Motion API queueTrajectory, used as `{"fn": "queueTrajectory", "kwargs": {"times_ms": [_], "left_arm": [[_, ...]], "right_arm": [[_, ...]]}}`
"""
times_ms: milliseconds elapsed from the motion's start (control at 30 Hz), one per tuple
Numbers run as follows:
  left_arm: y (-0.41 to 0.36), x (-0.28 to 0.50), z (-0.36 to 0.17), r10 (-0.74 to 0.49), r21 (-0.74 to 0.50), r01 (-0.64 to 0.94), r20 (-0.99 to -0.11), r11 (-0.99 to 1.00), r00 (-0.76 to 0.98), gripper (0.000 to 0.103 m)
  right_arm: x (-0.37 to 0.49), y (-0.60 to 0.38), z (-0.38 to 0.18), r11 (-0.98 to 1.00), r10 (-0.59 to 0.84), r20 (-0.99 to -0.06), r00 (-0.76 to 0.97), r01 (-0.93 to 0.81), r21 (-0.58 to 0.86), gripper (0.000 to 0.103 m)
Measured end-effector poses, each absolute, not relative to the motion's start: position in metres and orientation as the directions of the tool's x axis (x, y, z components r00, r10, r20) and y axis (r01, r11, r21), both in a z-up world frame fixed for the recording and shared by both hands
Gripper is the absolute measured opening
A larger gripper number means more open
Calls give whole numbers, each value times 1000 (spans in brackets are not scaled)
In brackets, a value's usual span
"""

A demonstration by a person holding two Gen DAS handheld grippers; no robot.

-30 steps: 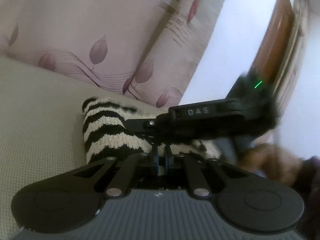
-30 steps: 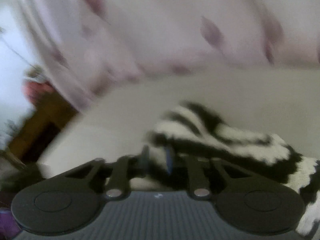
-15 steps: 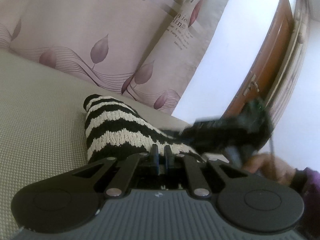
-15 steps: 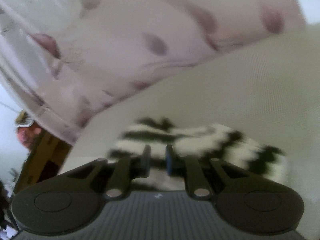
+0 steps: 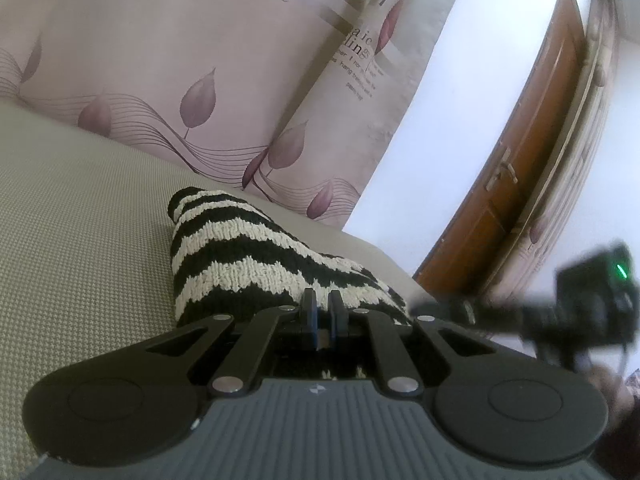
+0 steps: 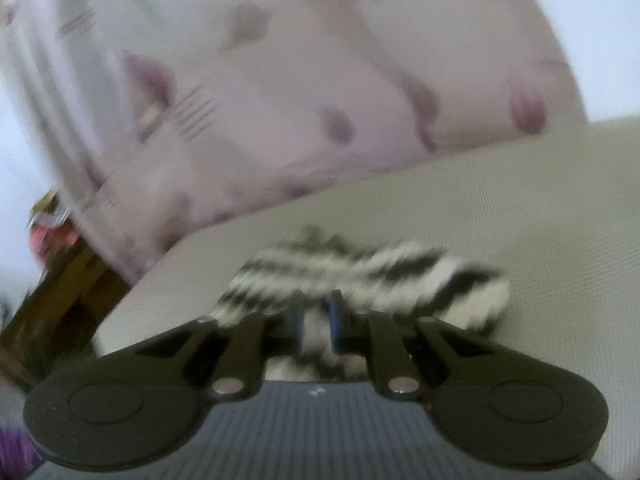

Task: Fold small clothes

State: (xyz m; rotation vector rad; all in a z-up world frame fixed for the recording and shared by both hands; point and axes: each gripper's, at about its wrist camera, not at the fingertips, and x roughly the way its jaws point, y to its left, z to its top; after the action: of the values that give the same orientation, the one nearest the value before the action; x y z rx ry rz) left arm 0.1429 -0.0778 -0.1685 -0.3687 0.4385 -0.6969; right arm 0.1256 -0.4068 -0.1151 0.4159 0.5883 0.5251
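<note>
A black-and-cream zigzag-striped knit piece (image 5: 244, 256) lies on the beige woven cushion (image 5: 80, 240). My left gripper (image 5: 322, 304) is shut on the knit's near edge, and striped cloth shows under its fingers. In the left wrist view my right gripper (image 5: 440, 309) shows as a blur at the knit's right end, its body carrying a green light. In the blurred right wrist view the same knit (image 6: 360, 268) bunches just ahead of my right gripper (image 6: 316, 312), which is shut on it, with pale cloth between the fingers.
A pink leaf-print fabric back (image 5: 180, 60) rises behind the cushion. A brown wooden door (image 5: 532, 168) and a white wall (image 5: 460, 100) stand to the right. The cushion's edge (image 6: 120, 312) drops off at the left of the right wrist view. A hand (image 5: 608, 384) shows at far right.
In the left wrist view my right gripper has swept from across the knit's middle out to the far right. The knit now lies uncovered. My left gripper has held still.
</note>
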Motion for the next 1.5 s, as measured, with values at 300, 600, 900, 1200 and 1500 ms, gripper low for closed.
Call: {"fn": "queueTrajectory", "kwargs": {"times_ms": [300,600,900,1200,1500], "left_arm": [[-81,142,-166,-675,-442,535,-263,720,690,15],[-82,141,-166,-668,-431,535,-261,726,696,15],[-83,139,-165,-670,-416,546,-253,727,698,15],[-93,131,-161,-652,-343,563,-259,752,713,24],[-122,110,-155,-640,-141,628,-267,765,720,64]], "right_arm": [[74,-421,-147,828,526,-425,737,-329,455,11],[25,-435,-134,836,489,-415,767,-276,474,18],[14,-425,-154,901,409,-502,762,-250,354,18],[13,-425,-167,899,417,-465,781,-280,337,18],[11,-419,-166,915,391,-470,791,-278,293,19]]}}
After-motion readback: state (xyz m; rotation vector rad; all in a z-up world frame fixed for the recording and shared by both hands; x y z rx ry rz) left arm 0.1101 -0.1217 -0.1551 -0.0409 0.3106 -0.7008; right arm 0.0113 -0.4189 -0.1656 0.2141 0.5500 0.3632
